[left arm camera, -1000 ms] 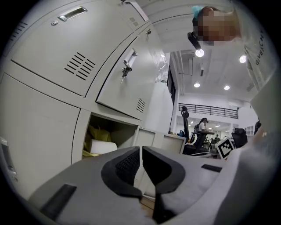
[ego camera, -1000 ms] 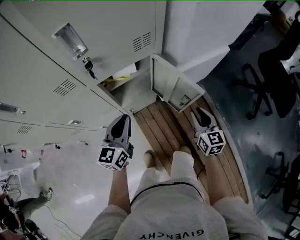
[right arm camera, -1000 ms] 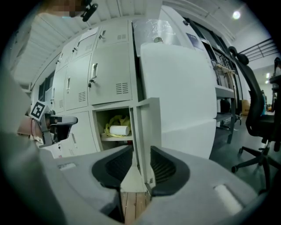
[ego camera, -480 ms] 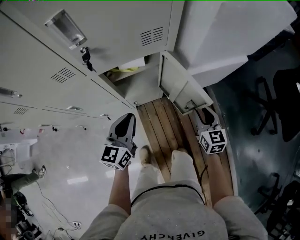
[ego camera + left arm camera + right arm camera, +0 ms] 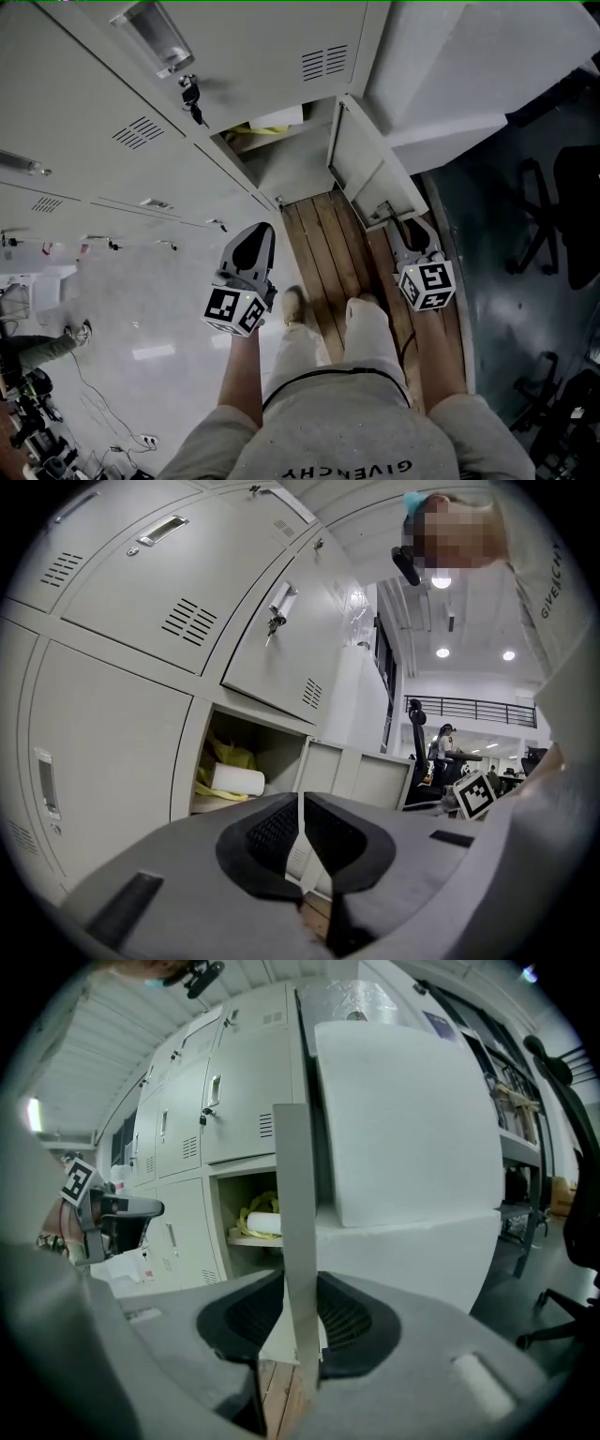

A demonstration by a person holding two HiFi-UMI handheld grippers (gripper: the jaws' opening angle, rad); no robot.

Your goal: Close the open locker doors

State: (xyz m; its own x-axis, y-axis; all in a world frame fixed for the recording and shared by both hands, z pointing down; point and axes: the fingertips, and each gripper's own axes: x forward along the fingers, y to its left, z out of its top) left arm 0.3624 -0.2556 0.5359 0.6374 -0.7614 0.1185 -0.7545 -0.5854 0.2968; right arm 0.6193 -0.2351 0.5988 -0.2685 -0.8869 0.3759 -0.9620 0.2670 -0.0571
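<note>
LOCKER ROOM: A person standing on a slatted wooden platform faces a bank of pale grey steel lockers, a handheld gripper in each hand. The one pale grey metal locker door that stands open swings out to the right of its low compartment, where a white roll lies on crumpled yellow material. The right gripper sits at the door's free, near edge. Its own view shows the door edge-on, running down between jaws drawn in close on either side of it. They appear to pinch the panel so that it can be swung left toward the frame. The left gripper hangs near the closed lockers to the left. Its jaws are all but together, with only a sliver of light between them and nothing held, and it seems to be out of the door's path. A large white block stands just right of the lockers, on the far side of the door.
</note>
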